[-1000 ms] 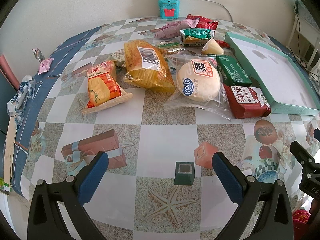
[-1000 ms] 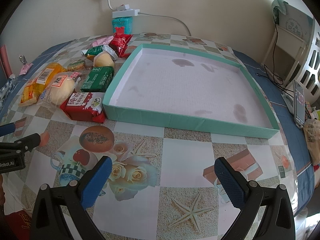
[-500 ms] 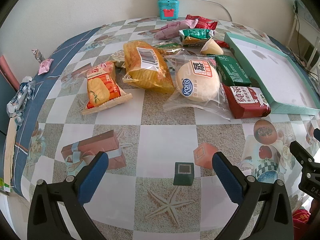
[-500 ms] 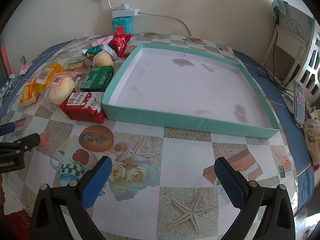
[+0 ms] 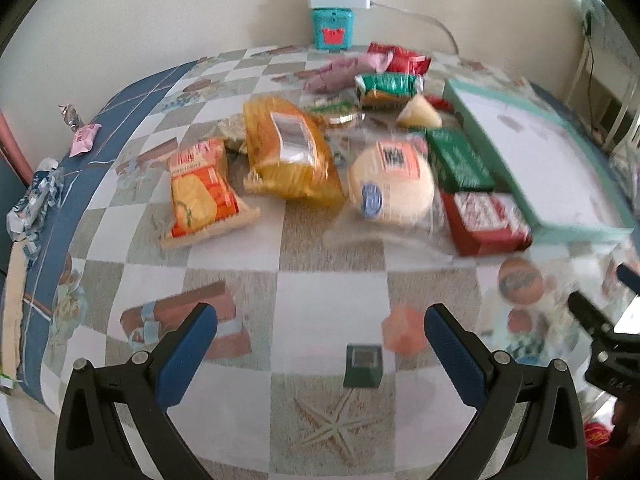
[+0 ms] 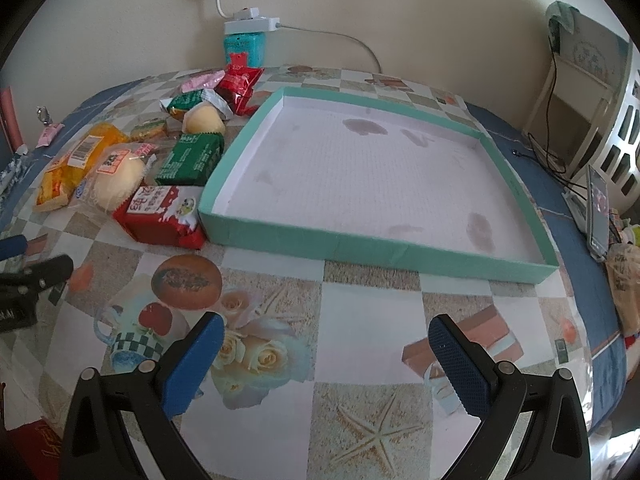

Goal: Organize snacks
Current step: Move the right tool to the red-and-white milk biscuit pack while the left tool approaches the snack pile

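Ahead of our left tool (image 5: 320,344) we've got bare bench (image 5: 332,296), a wide lane up to the snack pile. There the orange packet (image 5: 198,196), yellow bag (image 5: 290,152), round bun (image 5: 394,186) and red pack (image 5: 486,220) lie shoulder to shoulder, with only narrow gaps between them. The red pack touches the teal tray (image 6: 372,246) at its near left corner. In front of our right tool (image 6: 324,350) the bench is open up to the tray's near wall, and the tray floor beyond lies bare.
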Demonstrator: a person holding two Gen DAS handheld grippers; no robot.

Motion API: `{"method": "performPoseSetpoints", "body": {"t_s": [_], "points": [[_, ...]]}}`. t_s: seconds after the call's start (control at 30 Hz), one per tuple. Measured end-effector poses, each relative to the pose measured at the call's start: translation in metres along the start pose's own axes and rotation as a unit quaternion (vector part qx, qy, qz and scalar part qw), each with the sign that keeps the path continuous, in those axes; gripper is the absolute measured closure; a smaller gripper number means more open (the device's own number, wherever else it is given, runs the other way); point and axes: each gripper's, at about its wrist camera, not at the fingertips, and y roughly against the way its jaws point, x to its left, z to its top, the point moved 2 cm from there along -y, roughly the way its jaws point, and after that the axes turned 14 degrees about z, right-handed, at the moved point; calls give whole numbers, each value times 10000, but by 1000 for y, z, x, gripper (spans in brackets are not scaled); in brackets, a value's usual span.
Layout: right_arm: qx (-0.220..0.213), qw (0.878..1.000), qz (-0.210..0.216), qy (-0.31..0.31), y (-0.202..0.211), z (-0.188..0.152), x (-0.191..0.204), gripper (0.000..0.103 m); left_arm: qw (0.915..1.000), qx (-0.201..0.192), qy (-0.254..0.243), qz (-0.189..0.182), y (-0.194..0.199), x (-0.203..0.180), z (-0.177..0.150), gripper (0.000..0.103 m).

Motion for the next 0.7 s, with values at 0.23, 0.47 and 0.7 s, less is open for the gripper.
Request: {"method": "performPoseSetpoints", "body": {"t_s": [0.23,0.47,0.7], "points": [[-167,9997,56,153,12,29,2,0,9997,-202,103,-59,10,7,30,0],[-235,9991,202,275,17,63,15,0,9990,-264,369,-38,20,19,59,0],[-200,9989,421,91,9,77,33,0,9956,38,930,42,18,33,86,0]]}}
